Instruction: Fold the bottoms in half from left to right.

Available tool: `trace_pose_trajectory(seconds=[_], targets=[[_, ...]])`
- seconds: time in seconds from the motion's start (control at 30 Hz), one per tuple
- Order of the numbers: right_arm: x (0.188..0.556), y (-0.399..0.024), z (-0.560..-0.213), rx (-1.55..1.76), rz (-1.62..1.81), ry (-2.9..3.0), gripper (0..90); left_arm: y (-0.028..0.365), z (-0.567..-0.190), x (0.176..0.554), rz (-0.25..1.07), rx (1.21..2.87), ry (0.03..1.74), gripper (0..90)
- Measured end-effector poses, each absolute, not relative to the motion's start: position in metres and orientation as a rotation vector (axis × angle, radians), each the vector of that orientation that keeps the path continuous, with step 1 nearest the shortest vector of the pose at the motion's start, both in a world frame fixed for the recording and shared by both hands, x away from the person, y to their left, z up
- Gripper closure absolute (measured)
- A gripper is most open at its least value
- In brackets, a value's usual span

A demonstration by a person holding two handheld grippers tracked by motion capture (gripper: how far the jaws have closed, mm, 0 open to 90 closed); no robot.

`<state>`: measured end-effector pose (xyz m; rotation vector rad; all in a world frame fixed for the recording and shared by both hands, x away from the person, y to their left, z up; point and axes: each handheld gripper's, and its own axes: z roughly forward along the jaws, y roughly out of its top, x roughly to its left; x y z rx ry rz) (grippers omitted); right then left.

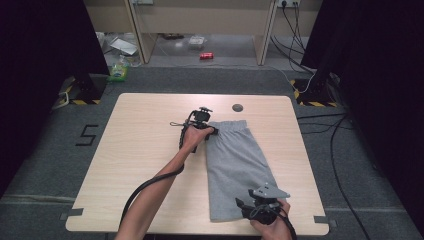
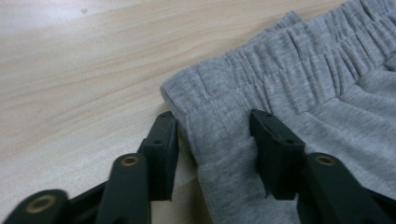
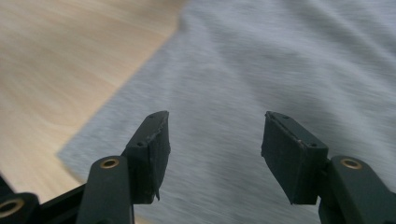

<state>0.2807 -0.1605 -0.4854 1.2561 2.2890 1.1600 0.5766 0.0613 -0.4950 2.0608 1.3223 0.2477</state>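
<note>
Jaws astride waistband [image 2: 261, 70] (left), shorts [image 1: 235, 165] folded

Hand-held gripper [image 2: 212, 144] astride grey shorts' [image 2: 299, 88] waistband corner, jaws apart, on wooden table [image 2: 84, 70]

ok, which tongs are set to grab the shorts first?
Likely left: the left tongs already straddle the waistband corner of the grey shorts. The right tongs hang open over the hem end with nothing between the jaws.

Bare counter [image 1: 145, 150] is left open along the whole left half and the far edge. Right half is taken up by the grey shorts [image 1: 237, 165], lying flat and low. A small round grommet [image 1: 237, 107] is set flush beyond the waistband.
</note>
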Motion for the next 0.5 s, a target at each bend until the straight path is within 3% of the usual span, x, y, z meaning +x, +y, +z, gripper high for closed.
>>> trace_pose_trajectory(seconds=[0.17,0.5], targets=[[0.275,-0.129,-0.489,1.179,1.192,2.354,41.3,0.056,-0.495,0.577,0.31,2.077,1.295,63.1],[0.27,-0.075,-0.505,1.036,1.147,2.513,43.0,0.058,-0.494,0.581,0.296,2.086,1.283,63.2]])
